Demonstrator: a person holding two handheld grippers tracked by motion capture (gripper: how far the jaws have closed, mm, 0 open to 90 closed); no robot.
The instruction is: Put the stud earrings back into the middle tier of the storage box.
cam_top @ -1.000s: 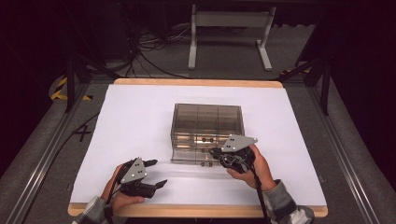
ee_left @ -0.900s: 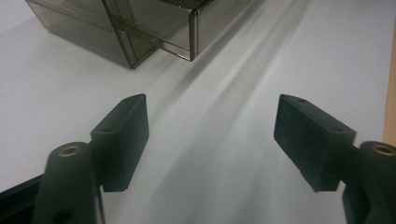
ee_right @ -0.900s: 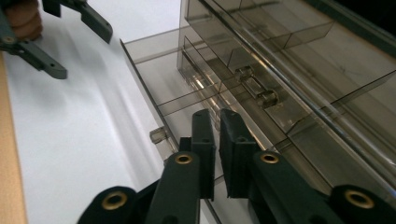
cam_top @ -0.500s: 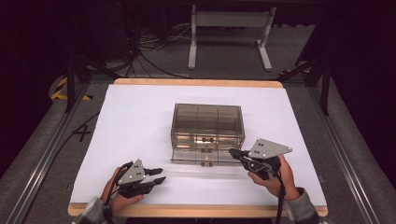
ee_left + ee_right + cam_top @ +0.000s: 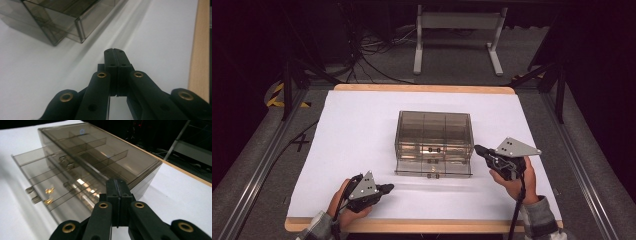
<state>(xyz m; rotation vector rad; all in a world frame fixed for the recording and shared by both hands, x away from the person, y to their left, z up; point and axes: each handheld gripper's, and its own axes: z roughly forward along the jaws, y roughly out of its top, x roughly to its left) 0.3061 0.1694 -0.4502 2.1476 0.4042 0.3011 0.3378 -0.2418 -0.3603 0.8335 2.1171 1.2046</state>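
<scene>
A smoky clear plastic drawer box stands in the middle of the white table top. Its lower drawer is pulled out toward me, with a small handle on its front. My left gripper rests low near the front edge, left of the box; its jaws have just closed and meet with nothing between them. From its own view, the gripper points past the box corner. My right gripper is shut and empty, just right of the box front. Its view looks along its jaws at the box's side.
The table's wooden edge runs along the front. A grey metal stand and cables lie on the dark floor beyond the table. Rails flank both sides. Bare white surface lies left and right of the box.
My right gripper moved rightward, away from the drawer front to the box's right side. My left gripper's jaws closed, and that hand stayed put.
</scene>
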